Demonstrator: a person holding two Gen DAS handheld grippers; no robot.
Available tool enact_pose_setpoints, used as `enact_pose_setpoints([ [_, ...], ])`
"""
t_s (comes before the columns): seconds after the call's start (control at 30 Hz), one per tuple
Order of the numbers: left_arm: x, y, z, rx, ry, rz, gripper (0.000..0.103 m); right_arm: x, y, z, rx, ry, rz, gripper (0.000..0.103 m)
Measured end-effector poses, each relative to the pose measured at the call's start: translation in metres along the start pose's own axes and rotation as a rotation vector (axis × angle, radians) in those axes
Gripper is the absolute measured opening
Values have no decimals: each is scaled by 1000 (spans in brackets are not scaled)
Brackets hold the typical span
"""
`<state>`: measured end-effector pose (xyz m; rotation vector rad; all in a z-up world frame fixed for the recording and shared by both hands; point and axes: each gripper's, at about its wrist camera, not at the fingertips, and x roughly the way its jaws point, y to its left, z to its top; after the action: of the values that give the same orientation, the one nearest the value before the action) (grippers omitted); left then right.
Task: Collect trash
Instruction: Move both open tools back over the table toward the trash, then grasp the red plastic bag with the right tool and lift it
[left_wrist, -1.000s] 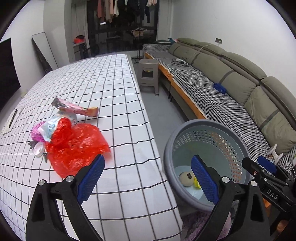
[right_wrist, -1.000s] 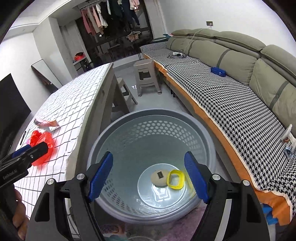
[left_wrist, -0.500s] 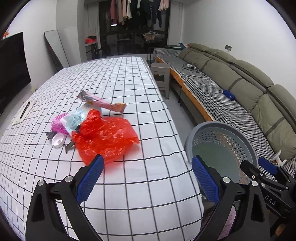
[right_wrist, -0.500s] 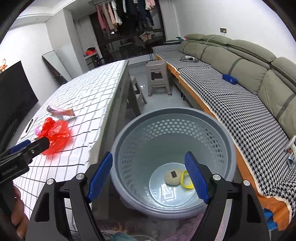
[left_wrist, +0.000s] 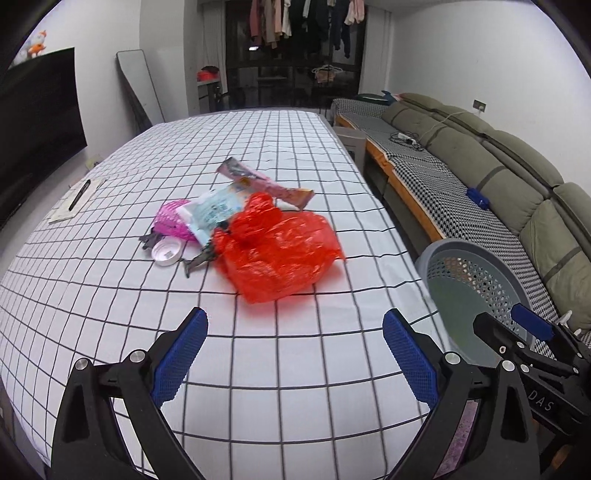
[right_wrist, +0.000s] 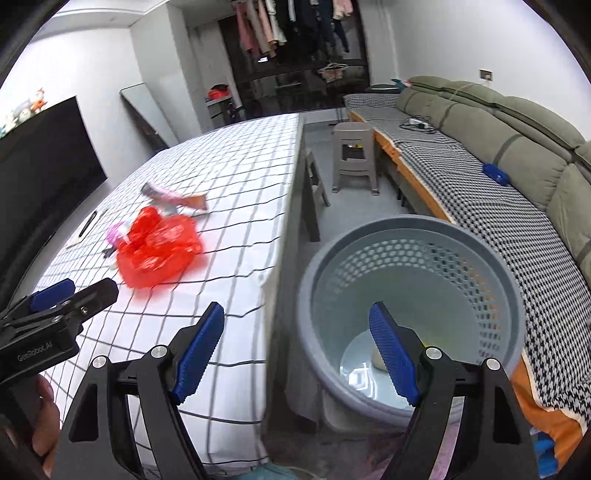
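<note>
A crumpled red plastic bag (left_wrist: 277, 251) lies on the checked tablecloth (left_wrist: 258, 354) with a pink snack wrapper (left_wrist: 266, 182), a pale blue packet (left_wrist: 218, 210), a pink net (left_wrist: 171, 218) and a white lid (left_wrist: 166, 253) beside it. My left gripper (left_wrist: 295, 354) is open and empty over the table, short of the bag. The grey perforated bin (right_wrist: 410, 295) stands on the floor right of the table, with a pale round item (right_wrist: 376, 358) at its bottom. My right gripper (right_wrist: 299, 350) is open and empty over the table edge and bin rim. The red bag also shows in the right wrist view (right_wrist: 159, 247).
A paper with a pen (left_wrist: 75, 199) lies at the table's left. A grey stool (right_wrist: 354, 158) stands beyond the bin. A green sofa with a houndstooth cover (right_wrist: 498, 177) runs along the right. A black screen (left_wrist: 33, 110) is on the left.
Both grippers have swung left from over the bin toward the table. The trash pile now sits centred ahead of the left gripper. Both stay open.
</note>
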<state>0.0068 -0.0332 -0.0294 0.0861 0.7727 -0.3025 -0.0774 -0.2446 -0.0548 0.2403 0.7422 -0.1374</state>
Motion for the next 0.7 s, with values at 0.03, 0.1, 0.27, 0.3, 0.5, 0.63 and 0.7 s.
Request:
enact_pose_setpoints([
  [0.03, 1, 5, -1, -6, 3, 7, 94, 2, 3, 0, -4, 3, 6, 77],
  [0.1, 1, 13, -3, -18, 9, 20, 94, 5, 9, -1, -14, 10, 19, 77],
  [0.27, 3, 37, -6, -46, 19, 56, 94, 13, 27, 6, -49, 19, 42, 77],
  [0.3, 4, 41, -6, -51, 20, 64, 94, 15, 31, 8, -55, 19, 46, 77],
  [0.5, 9, 71, -1, -95, 25, 121, 94, 29, 54, 23, -95, 25, 75, 77],
  [0.63, 14, 88, 4, -118, 34, 146, 94, 42, 75, 34, -138, 32, 91, 77],
  [0.7, 17, 96, 6, -128, 38, 159, 94, 49, 85, 39, -157, 39, 100, 80],
])
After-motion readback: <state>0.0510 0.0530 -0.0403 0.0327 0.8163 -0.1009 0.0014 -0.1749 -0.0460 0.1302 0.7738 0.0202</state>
